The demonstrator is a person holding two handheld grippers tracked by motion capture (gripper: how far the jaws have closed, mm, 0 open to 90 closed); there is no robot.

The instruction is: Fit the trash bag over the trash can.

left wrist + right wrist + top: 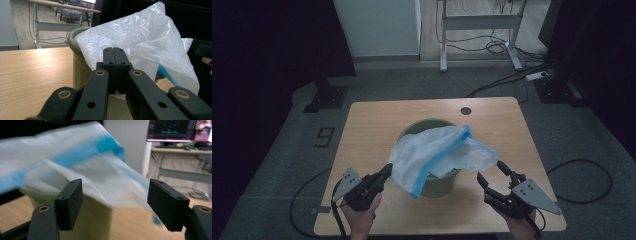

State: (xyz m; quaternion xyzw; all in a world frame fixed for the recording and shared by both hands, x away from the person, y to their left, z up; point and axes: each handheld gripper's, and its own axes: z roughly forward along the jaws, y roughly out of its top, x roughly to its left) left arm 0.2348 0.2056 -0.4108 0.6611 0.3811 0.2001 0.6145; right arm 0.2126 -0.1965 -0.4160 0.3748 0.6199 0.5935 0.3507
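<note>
At lower left, the left tongs (384, 172) clamp the plastic bag (442, 152) draped over the green bin (439, 184) at the tabletop (372, 125) centre. At lower right, the right tongs (492, 175) gape just beside the bag's free edge. One-sided pulling could tip the bin or drag the bag off.

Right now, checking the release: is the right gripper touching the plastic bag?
Apart. The high view shows the right gripper open, with bare table between it and the plastic bag.
</note>
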